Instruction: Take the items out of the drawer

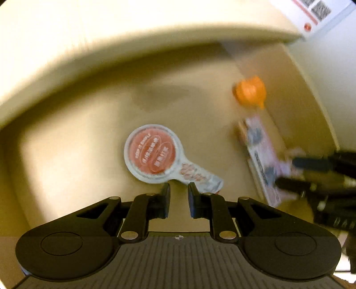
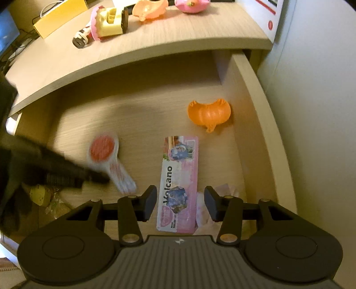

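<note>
Left gripper [image 1: 179, 197] hovered narrowly parted, pinching nothing, beside sealed cup's [image 1: 152, 153] foil tab; right gripper [image 2: 180, 203] spread astride pink packet [image 2: 179, 184] in drawer [image 2: 255, 124], untouching.

Yellow box [image 2: 60, 19] and pink toys [image 2: 192, 5] on the desktop [image 2: 178, 40]

You get warm, yellowish indoor light; the drawer [image 2: 142, 115] lies shadowed beyond your jaws. Motion blur smears the whole left view, and fisheye bending curves both pictures' edges.

Sachet [image 2: 104, 155] left of packet [image 2: 179, 184], shell [image 2: 209, 114] behind, in drawer [image 2: 255, 124]
</note>
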`<move>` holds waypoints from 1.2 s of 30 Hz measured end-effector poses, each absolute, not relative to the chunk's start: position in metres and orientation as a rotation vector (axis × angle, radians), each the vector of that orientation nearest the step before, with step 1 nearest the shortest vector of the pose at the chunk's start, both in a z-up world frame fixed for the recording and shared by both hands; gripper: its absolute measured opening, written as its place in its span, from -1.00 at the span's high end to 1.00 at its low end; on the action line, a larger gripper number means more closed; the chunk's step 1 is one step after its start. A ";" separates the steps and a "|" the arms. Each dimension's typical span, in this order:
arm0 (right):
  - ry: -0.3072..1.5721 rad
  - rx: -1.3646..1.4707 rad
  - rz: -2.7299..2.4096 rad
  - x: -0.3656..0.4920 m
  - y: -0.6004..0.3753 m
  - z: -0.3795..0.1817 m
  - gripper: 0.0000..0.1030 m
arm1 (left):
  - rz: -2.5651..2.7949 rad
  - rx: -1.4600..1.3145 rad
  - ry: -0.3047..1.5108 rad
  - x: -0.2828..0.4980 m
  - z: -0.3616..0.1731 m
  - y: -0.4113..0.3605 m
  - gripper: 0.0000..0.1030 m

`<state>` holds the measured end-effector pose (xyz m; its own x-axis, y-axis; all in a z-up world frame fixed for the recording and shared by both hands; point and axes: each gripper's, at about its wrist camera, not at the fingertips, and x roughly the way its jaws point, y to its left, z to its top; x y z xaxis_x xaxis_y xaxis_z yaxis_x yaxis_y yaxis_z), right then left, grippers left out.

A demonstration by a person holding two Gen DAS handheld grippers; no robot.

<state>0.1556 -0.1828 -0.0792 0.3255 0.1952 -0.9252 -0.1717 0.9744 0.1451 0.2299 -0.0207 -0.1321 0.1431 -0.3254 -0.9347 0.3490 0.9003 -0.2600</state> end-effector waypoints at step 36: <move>1.221 0.031 0.256 0.151 -0.191 -0.091 -0.01 | -0.163 -0.206 1.184 0.221 -0.142 -0.022 0.56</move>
